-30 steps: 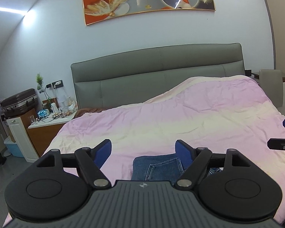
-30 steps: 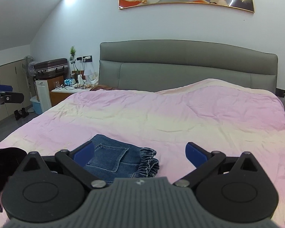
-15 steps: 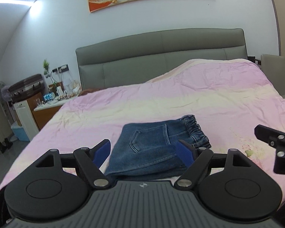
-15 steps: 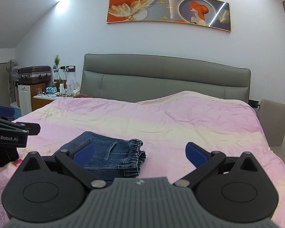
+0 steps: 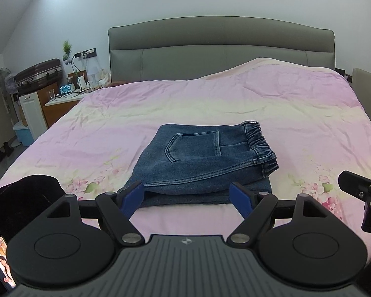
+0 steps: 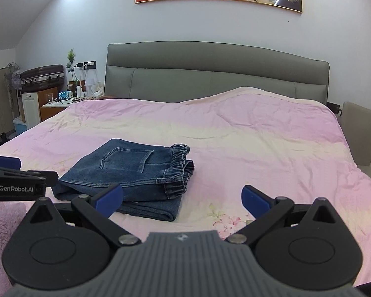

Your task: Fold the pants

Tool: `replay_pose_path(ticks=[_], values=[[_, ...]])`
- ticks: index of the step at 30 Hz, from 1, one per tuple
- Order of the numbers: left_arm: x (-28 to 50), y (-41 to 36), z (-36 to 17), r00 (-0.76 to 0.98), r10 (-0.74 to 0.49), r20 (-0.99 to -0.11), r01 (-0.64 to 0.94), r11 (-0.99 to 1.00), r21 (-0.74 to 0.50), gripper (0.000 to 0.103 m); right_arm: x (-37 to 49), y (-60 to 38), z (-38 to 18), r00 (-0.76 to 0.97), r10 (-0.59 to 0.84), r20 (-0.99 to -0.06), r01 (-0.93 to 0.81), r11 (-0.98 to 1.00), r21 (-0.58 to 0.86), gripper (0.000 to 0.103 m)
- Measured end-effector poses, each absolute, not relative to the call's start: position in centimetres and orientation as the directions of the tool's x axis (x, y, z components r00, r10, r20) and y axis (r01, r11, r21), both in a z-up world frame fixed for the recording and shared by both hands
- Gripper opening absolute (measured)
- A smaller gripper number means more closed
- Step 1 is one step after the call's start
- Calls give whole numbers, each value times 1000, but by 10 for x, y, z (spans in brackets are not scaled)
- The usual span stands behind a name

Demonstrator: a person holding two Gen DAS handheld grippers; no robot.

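Folded pants on the bed, both my claws spread and holding nothing.

My left claw [image 5: 188, 198] hovers low over the pink bed [image 5: 99, 133] with its blue fingertips [image 5: 132, 195] wide apart; the folded denim pants [image 5: 202, 158] lie just ahead of it, their near edge between the tips, back pocket up and elastic waistband toward the right. My right claw [image 6: 183, 198] is likewise released; the pants [image 6: 133, 173] sit ahead and to its left, partly behind its left fingertip, with bare floral bedding straight in front. Beyond both, the grey headboard [image 6: 215, 74] stands against the wall.
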State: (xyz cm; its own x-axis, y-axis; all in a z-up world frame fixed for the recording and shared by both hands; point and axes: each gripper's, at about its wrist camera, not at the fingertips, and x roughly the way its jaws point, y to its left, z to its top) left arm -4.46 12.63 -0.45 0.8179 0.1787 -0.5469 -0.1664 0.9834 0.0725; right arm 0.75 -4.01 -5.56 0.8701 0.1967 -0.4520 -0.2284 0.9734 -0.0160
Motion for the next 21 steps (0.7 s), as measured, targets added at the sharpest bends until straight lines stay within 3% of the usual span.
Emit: replay_pose_path(ticks=[21], values=[[-47,120,8,828,173,-534,-157,985,76,92,-1,-41,-48,882,189,-432,-218,976,-16,98]])
